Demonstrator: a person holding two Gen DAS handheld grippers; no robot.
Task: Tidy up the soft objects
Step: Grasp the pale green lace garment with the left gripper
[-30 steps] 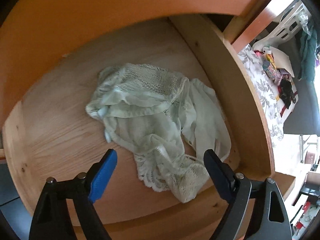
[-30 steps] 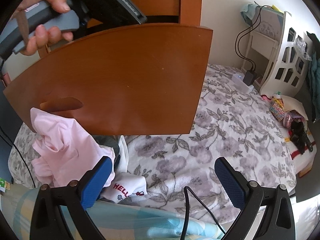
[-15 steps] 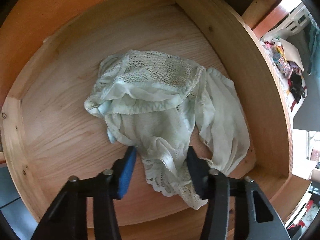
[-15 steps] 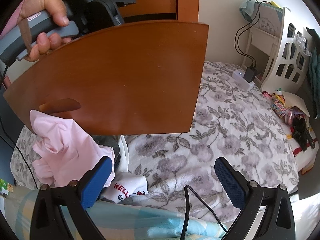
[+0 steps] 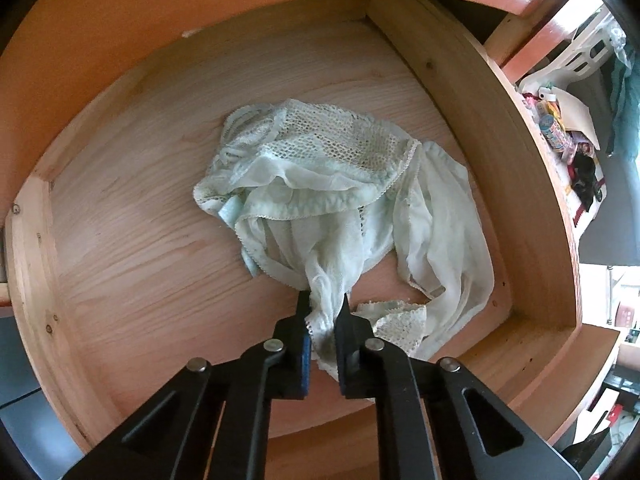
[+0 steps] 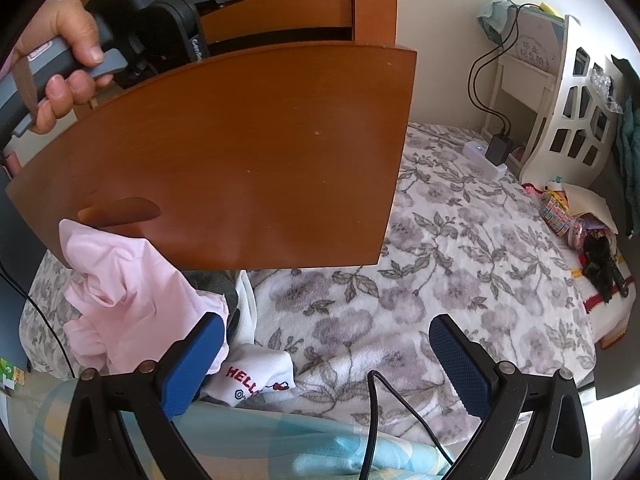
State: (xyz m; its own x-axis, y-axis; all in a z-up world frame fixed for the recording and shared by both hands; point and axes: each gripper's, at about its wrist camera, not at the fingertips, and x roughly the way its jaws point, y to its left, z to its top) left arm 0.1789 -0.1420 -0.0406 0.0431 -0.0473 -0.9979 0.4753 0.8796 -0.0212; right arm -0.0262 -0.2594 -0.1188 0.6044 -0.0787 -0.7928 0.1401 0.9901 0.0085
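**Pale green lace garment pinched in the open drawer**

The wooden drawer (image 5: 120, 208) holds one thing only — a crumpled pale green lace garment (image 5: 336, 200) lying on its bare plywood floor, spread toward the right wall. The left gripper (image 5: 323, 312) has its fingers drawn together on a bunched fold at the garment's near edge; lace trim hangs out below the pads.

From the right wrist view, the drawer's brown front panel (image 6: 248, 152) blocks the inside completely. The person's left hand (image 6: 66, 68) grips the tool's grey handle above that panel. The right gripper (image 6: 326, 352) hangs with its blue-padded fingers wide apart, holding nothing, over the floral blanket (image 6: 460, 264).

On the bed lie a pink garment (image 6: 120, 292) and a white cloth (image 6: 256, 376) printed "HELL" in red — the rest is cut off by folds. Small lettering on the tool body is too blurred to read. The clutter (image 6: 576, 224) at the bed's far side is hard to make out.
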